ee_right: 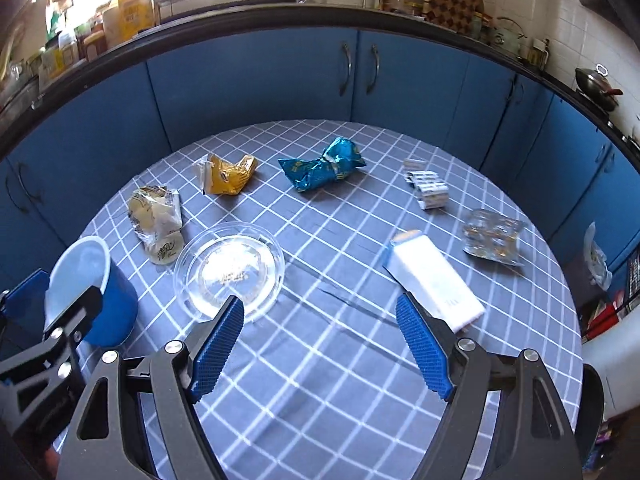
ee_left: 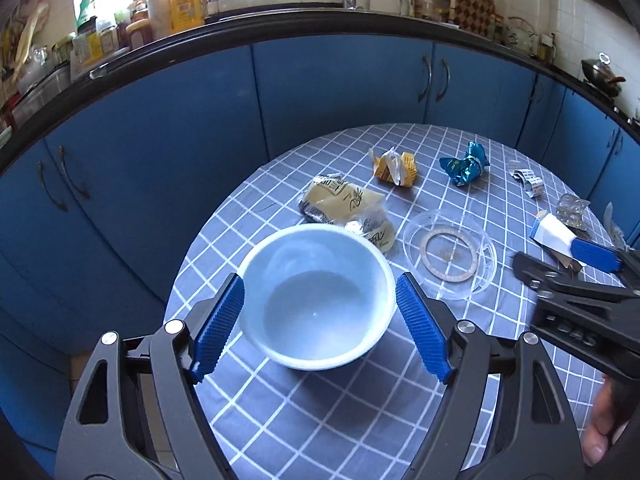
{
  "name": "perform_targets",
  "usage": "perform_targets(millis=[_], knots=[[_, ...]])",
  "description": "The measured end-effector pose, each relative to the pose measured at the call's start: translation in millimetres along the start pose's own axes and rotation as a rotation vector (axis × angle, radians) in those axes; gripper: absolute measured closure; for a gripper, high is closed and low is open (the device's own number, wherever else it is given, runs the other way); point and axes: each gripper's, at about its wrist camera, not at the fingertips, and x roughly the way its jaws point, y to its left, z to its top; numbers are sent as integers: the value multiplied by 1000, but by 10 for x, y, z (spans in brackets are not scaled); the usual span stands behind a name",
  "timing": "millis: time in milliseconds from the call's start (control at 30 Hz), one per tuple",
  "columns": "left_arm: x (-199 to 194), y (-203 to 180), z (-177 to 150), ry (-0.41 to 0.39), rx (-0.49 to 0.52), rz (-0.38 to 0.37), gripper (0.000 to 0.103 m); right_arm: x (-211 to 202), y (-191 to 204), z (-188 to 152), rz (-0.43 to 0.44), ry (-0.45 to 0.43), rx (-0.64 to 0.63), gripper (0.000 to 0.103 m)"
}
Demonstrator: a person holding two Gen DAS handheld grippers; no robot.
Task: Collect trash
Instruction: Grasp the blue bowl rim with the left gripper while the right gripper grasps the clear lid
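Observation:
My left gripper (ee_left: pixel 320 304) is open, its blue pads on either side of a blue bowl with a white inside (ee_left: pixel 316 296), which stands empty on the checked table; the bowl also shows in the right wrist view (ee_right: pixel 86 280). My right gripper (ee_right: pixel 320 316) is open and empty above the table, next to a white and blue carton (ee_right: pixel 434 280). Trash lies around: a pale yellow wrapper (ee_right: pixel 156 216), a yellow wrapper (ee_right: pixel 228 174), a crumpled blue foil bag (ee_right: pixel 322 164), a blister strip (ee_right: pixel 428 188), a clear blister pack (ee_right: pixel 492 236) and a clear plastic lid (ee_right: pixel 230 266).
The round table (ee_right: pixel 320 360) has a grey-blue checked cloth and stands in front of curved blue kitchen cabinets (ee_right: pixel 256 76) under a cluttered black counter. The right gripper's body (ee_left: pixel 576 300) shows at the right of the left wrist view.

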Motion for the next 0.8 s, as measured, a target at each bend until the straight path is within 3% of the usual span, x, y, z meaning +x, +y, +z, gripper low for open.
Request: perform_targets(millis=[167,267,567,633,700,733,800], knots=[[129,49,6,39,-23,-74,23,198,73,19,2,34,-8,27],[166,76,39,32,-36,-73,15,283,117,25,7,43,-14,27],[328,133,111,46,-70,-40,15,454,157,83,40,52,-16,27],[341,142,107,40,-71,-35,16,454,168,92,70,45,-15,36],[339,143,107,37,-71,-40,19,442,202,101,110,42,-20,59],[329,139,106,33,-70,-39,26,430,219,100,122,40,-26,66],[320,128,97,42,-66,-63,54,412,262,98,97,28,-42,85]])
